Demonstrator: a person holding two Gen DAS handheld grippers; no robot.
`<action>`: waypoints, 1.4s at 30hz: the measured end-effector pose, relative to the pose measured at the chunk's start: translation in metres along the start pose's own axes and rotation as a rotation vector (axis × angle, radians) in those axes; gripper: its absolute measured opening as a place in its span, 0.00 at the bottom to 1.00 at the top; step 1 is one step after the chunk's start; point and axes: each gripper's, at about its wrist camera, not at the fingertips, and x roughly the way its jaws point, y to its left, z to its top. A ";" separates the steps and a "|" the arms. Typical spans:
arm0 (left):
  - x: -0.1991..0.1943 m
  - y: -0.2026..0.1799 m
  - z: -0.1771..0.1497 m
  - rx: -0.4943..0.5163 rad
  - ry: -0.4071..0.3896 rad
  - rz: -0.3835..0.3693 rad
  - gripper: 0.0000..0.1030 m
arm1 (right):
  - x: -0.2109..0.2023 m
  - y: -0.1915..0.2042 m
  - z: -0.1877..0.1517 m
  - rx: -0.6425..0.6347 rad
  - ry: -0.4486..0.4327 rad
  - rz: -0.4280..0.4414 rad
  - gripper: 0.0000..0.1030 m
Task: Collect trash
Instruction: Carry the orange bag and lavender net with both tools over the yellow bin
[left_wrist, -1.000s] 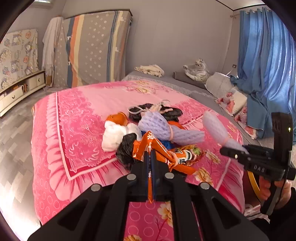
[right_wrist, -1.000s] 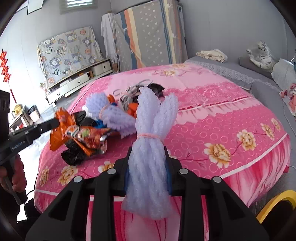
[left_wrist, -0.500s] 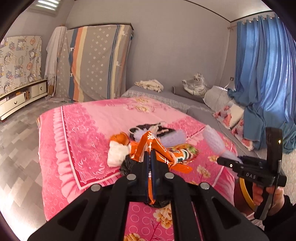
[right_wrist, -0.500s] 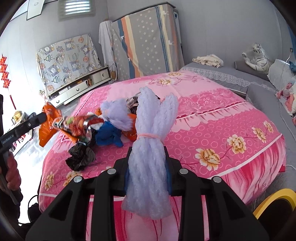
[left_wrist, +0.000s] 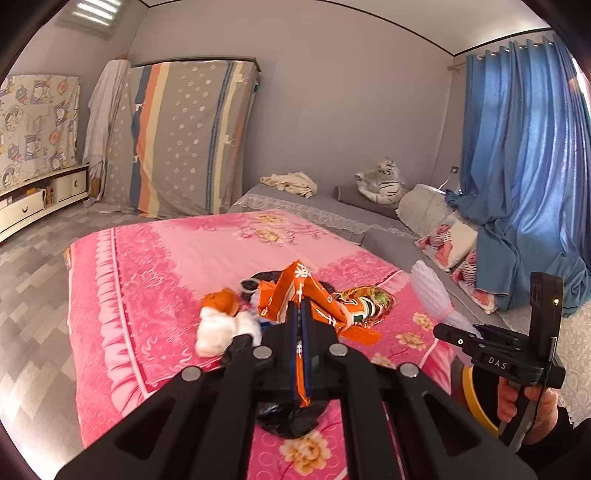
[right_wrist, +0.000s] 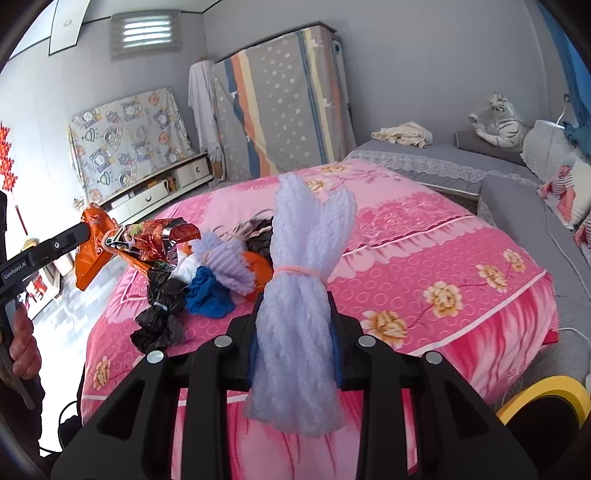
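While both grippers hang above the near edge of the pink bedspread (right_wrist: 424, 236), each has trash clamped in it. The left gripper (left_wrist: 300, 314) is clenched on an orange snack wrapper (left_wrist: 295, 291), whose crumpled foil end (left_wrist: 365, 301) sticks out past the fingertips; in the right wrist view a black plastic bag (right_wrist: 159, 306) hangs below that same wrapper, though whether it is tied to the wrapper or merely caught with it is hard to tell. The right gripper (right_wrist: 295, 321) is closed on a bundle of pale lilac foam netting (right_wrist: 303, 288), bound at its middle by a pink rubber band (right_wrist: 299, 271), with the netting filling the gap between the two fingers and drooping below them.

More trash lies in a heap on the bedspread near its near-left corner as the right wrist sees it: a second piece of lilac netting (right_wrist: 225, 262), a blue rag (right_wrist: 208, 295), something orange (right_wrist: 258, 266) and some dark scraps (right_wrist: 258, 232) behind. The left wrist view adds a white wad (left_wrist: 218, 332) beside an orange lump (left_wrist: 221, 301).

A yellow-rimmed bin (right_wrist: 546, 391) stands off the bed's near-right corner; only part of its rim shows, and its inside is dark, so its contents cannot be made out.
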 end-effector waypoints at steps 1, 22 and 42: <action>0.001 -0.003 0.001 0.002 -0.003 -0.005 0.02 | -0.002 -0.002 0.000 0.003 -0.005 -0.004 0.27; 0.040 -0.074 0.018 0.075 0.020 -0.176 0.02 | -0.055 -0.057 -0.002 0.092 -0.107 -0.131 0.27; 0.105 -0.199 0.006 0.212 0.140 -0.430 0.02 | -0.133 -0.140 -0.037 0.264 -0.166 -0.379 0.27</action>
